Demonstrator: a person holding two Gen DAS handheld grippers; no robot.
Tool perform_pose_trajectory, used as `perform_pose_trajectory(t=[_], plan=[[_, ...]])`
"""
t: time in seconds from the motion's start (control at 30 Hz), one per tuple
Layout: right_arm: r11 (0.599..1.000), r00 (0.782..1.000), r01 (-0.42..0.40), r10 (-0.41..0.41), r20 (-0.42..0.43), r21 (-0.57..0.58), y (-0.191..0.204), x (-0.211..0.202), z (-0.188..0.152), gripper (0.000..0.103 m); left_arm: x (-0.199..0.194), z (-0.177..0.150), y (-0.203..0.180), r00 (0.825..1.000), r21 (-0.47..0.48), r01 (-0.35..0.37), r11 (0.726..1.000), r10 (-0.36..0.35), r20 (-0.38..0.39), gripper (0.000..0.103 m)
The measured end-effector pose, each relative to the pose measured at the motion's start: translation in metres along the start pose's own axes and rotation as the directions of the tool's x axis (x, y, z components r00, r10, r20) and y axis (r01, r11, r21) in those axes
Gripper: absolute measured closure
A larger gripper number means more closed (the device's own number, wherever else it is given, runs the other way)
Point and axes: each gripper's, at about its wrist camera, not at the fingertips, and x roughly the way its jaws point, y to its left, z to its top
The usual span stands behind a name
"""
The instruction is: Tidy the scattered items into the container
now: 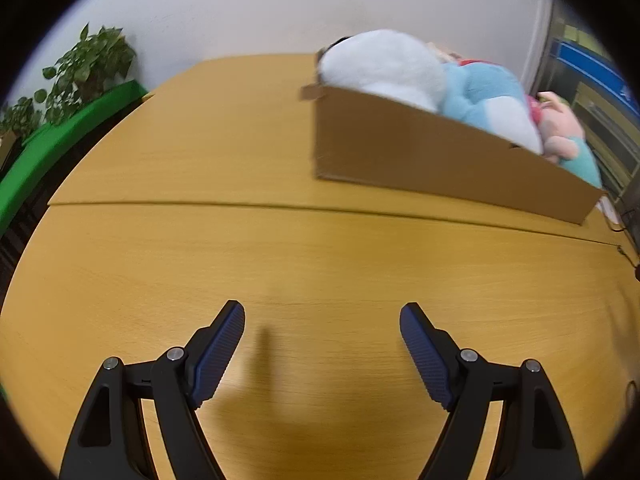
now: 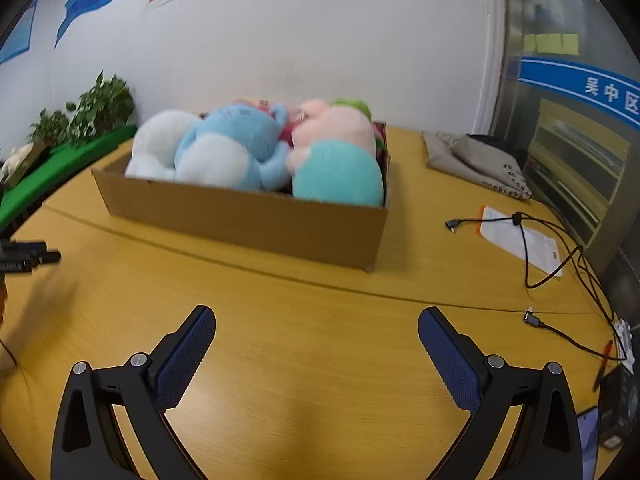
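A brown cardboard box stands on the wooden table, filled with plush toys: a white one, a light blue one, a pink one and a turquoise one. The left wrist view has the same box at upper right, with the white plush and blue plush bulging over its rim. My left gripper hovers open over bare table, nothing between its fingers. My right gripper is wide open in front of the box, also holding nothing.
Black cables and a white packet lie on the table at right, with a folded beige cloth bag behind. Potted plants and a green ledge sit at left. The other gripper's tip pokes in at far left.
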Motion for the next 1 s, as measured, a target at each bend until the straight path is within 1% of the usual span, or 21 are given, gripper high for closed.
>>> perform_pose_trajectory(t=[0.07, 0.13, 0.23, 0.27, 0.3, 0.33, 0.37, 0.43, 0.57, 0.87, 0.93, 1.0], plan=[[1.000, 0.999, -0.013, 0.013, -0.038, -0.001, -0.008, 0.012, -0.007, 0.000, 0.009, 0.000, 0.006, 1.000, 0.019, -0.019, 1.000, 0.019, -0.014, 0.023], [1.000, 0.997, -0.008, 0.009, -0.071, 0.012, -0.015, 0.022, -0.015, 0.000, 0.018, -0.001, 0.005, 0.999, 0.067, -0.020, 0.998, 0.022, -0.023, 0.023], [0.999, 0.989, -0.024, 0.030, -0.142, 0.043, -0.025, 0.042, -0.028, 0.000, 0.022, 0.001, 0.005, 1.000, 0.118, 0.019, 0.993, -0.018, -0.011, 0.020], [0.998, 0.984, -0.027, 0.036, -0.177, 0.055, -0.028, 0.048, -0.032, 0.000, 0.024, 0.002, 0.006, 0.999, 0.132, 0.034, 0.991, -0.033, -0.012, 0.020], [0.996, 0.978, -0.043, 0.058, -0.202, 0.078, -0.033, 0.053, -0.033, 0.000, 0.025, 0.003, 0.008, 0.999, 0.143, 0.048, 0.989, -0.046, -0.012, 0.016], [0.994, 0.975, -0.062, 0.080, -0.207, 0.093, -0.038, 0.055, -0.034, 0.000, 0.027, 0.004, 0.011, 0.998, 0.145, 0.063, 0.987, -0.061, -0.018, 0.009], [0.993, 0.974, -0.071, 0.090, -0.210, 0.096, -0.040, 0.056, -0.035, 0.000, 0.030, 0.005, 0.014, 0.998, 0.152, 0.066, 0.986, -0.062, -0.029, 0.000], [0.998, 0.976, -0.033, 0.043, -0.211, 0.048, -0.042, 0.061, -0.034, 0.000, 0.033, 0.008, 0.019, 0.997, 0.155, 0.067, 0.986, -0.061, -0.039, 0.000], [0.997, 0.977, -0.006, 0.023, -0.214, 0.077, -0.053, 0.067, -0.028, 0.000, 0.031, 0.013, 0.019, 0.998, 0.154, 0.062, 0.986, -0.056, -0.041, 0.000], [0.997, 0.977, 0.000, 0.018, -0.212, 0.081, -0.050, 0.068, -0.026, 0.000, 0.032, 0.014, 0.019, 0.997, 0.161, 0.068, 0.985, -0.062, -0.041, 0.000], [0.997, 0.977, -0.016, 0.030, -0.210, 0.070, -0.051, 0.064, -0.030, 0.000, 0.035, 0.017, 0.021, 0.997, 0.167, 0.074, 0.983, -0.068, -0.043, 0.000], [0.998, 0.977, -0.030, 0.041, -0.208, 0.056, -0.051, 0.058, -0.035, 0.000, 0.037, 0.021, 0.021, 0.995, 0.183, 0.087, 0.979, -0.076, -0.063, 0.000]])
